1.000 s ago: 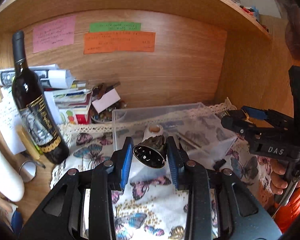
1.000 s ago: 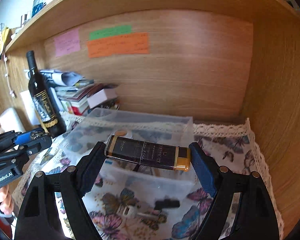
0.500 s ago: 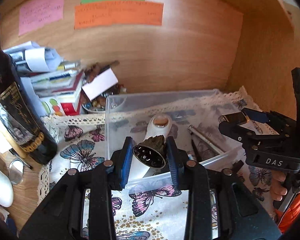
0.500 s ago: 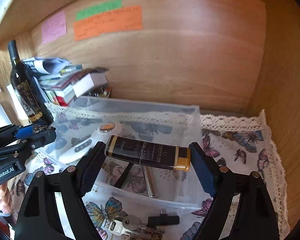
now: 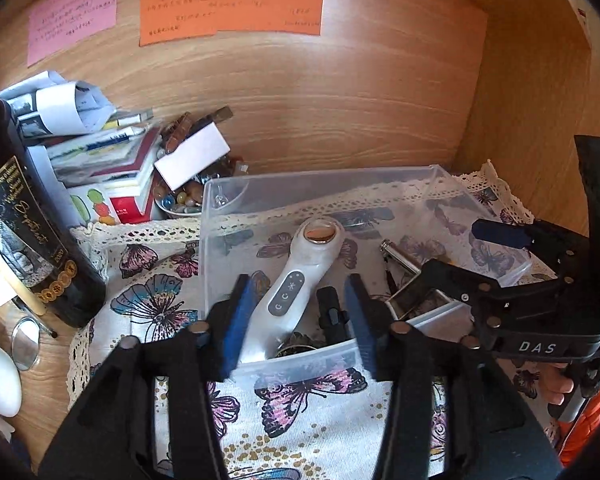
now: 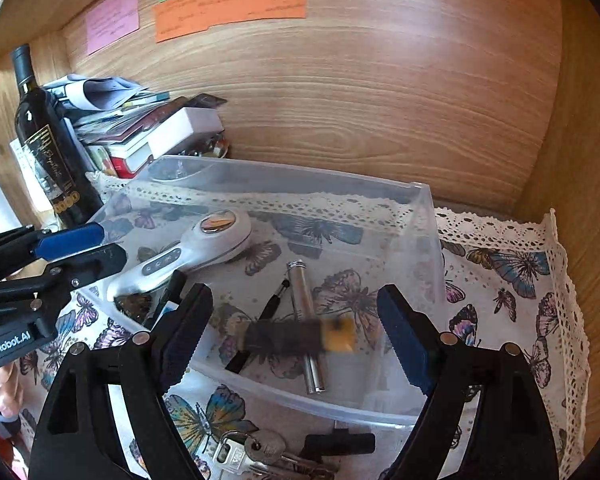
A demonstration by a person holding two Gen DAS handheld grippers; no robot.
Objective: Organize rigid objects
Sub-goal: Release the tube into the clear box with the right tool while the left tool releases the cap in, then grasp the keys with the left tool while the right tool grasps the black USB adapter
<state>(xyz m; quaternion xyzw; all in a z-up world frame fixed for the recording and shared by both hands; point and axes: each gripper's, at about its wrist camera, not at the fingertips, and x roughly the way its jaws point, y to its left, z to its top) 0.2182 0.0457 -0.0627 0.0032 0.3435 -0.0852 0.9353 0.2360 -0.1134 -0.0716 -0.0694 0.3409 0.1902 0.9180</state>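
Both claws hang over the near side of a clear bin [image 6: 424, 240] that sits on a butterfly cloth [image 6: 512, 280] on the worktop.

The right claw [image 6: 296, 332] is spread wide, pads apart and gripping nothing. Between its pads, touching neither, is a dark box [image 6: 292, 338] with a yellow end, blurred, over the bin floor near the bin's front wall. It lies across a metal tube [image 6: 306, 320], with a thin black pen [image 6: 272, 304] just left of the tube. Outside the front wall, on the cloth at the worktop's near edge, lie keys [image 6: 256, 454] and a small black plug [image 6: 336, 442].

The left claw [image 5: 298, 322] is also apart and holds nothing. Its blue pads straddle the bin's front-left part. Just beyond them, low against the front wall, sits a ribbed dark cap [image 5: 296, 344], free of both pads. A white handheld device [image 5: 296, 280] leans between the pads, its round head toward the bin's back. A black stick-like piece [image 5: 332, 312] stands just right of it.

At the worktop's left edge stands a wine bottle [image 5: 24, 240], with a stack of books [image 5: 112, 184] in the back-left corner.
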